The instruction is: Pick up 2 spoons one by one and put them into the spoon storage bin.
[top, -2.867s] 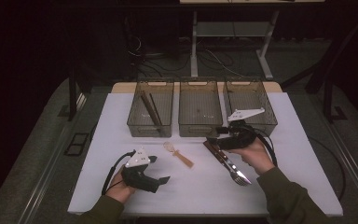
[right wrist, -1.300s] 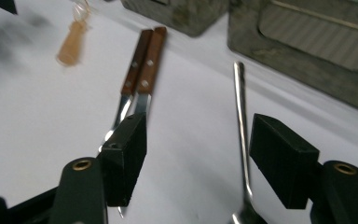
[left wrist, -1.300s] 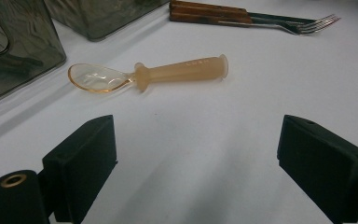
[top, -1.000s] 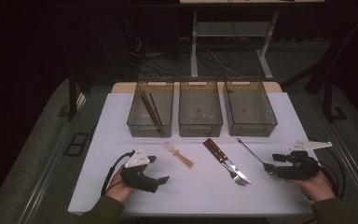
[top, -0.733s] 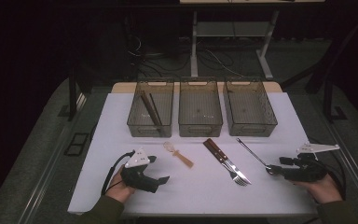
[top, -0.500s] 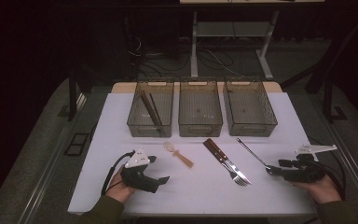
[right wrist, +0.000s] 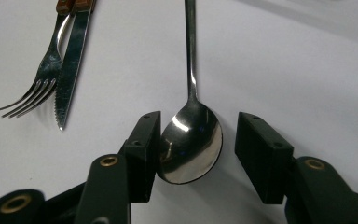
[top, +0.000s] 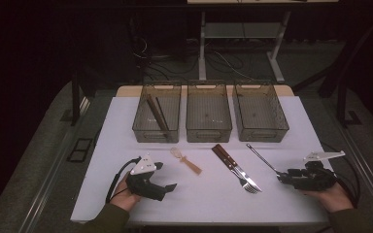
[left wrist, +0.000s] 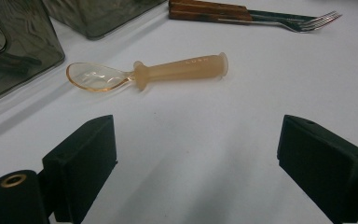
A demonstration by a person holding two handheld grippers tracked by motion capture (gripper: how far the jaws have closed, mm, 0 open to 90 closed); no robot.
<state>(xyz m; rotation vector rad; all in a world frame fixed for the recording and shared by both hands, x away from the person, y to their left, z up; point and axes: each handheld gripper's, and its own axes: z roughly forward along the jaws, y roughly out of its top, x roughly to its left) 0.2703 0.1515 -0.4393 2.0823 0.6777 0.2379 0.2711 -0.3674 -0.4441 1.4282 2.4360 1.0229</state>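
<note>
A metal spoon (top: 262, 158) lies on the white table, right of centre. Its bowl (right wrist: 191, 140) sits between the jaws of my right gripper (right wrist: 198, 149), which have just been closing. One pad touches the bowl's edge and the other stands off with a gap. In the high view my right gripper (top: 281, 177) rests low at the table's right front. My left gripper (top: 166, 175) lies at the left front, open wide and holding nothing (left wrist: 196, 158). It faces a translucent amber plastic spoon (left wrist: 177, 70) a short way ahead (top: 187, 160).
A wooden-handled fork and knife (top: 235, 167) lie side by side between the two spoons. Three smoky clear bins stand in a row at the back: the left bin (top: 141, 127) holds dark sticks, while the middle bin (top: 209, 132) and right bin (top: 261, 132) look bare.
My right gripper has left the fork and knife near the middle and moved to the right front, at the metal spoon's bowl. The left gripper has stayed put.
</note>
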